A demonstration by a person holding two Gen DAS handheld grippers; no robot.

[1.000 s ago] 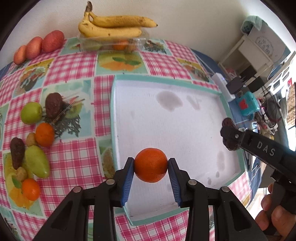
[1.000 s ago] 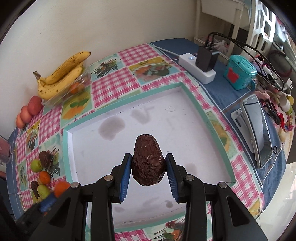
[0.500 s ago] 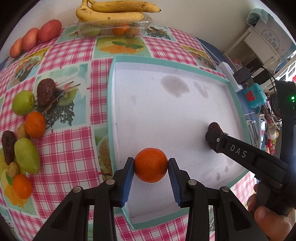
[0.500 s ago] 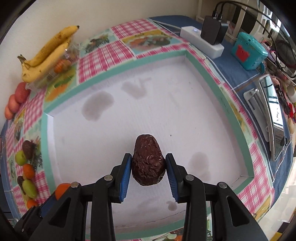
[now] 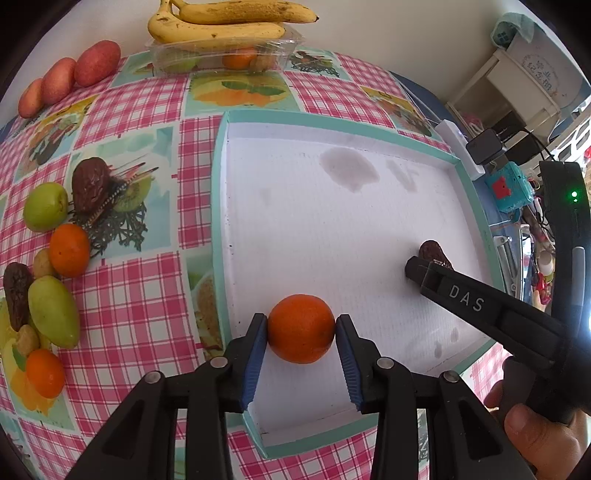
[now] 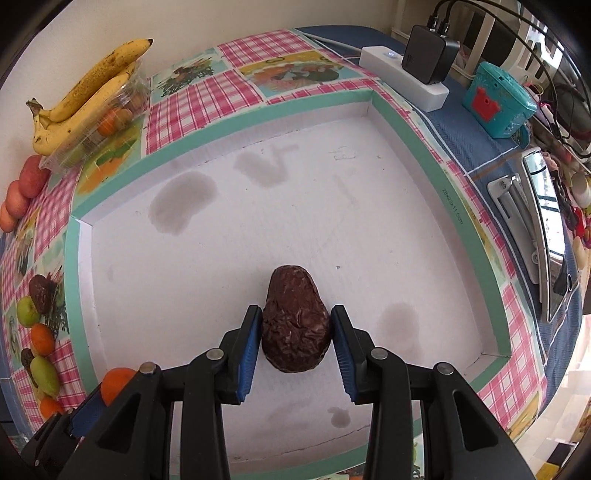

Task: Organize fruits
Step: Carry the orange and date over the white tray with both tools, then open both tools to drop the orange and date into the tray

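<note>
A white tray with a teal rim (image 5: pixel 218 221) (image 6: pixel 258 110) lies on the checked tablecloth. My left gripper (image 5: pixel 301 325) has an orange (image 5: pixel 301 328) between its blue pads, low over the tray's near left corner; its jaws are opening and the pads still touch the peel. My right gripper (image 6: pixel 296 317) has a dark brown wrinkled avocado (image 6: pixel 295 321) between its pads, down on the tray floor near the right side; those jaws are opening too, pads still against the skin. In the left wrist view the right gripper (image 5: pixel 417 271) reaches in from the right, a hand (image 5: pixel 535 439) on its handle.
Left of the tray lie green fruits (image 5: pixel 46 206), oranges (image 5: pixel 69 250) and brown avocados (image 5: pixel 90 182). Bananas (image 5: pixel 221 26) sit on a clear fruit box at the back, red fruits (image 5: pixel 96 62) beside it. A power strip (image 6: pixel 402 79), a teal box (image 6: pixel 496 99) and clutter stand beyond the tray's right rim.
The right gripper has come down with the avocado, from above the tray to its floor. The left gripper has stayed about in place with the orange.
</note>
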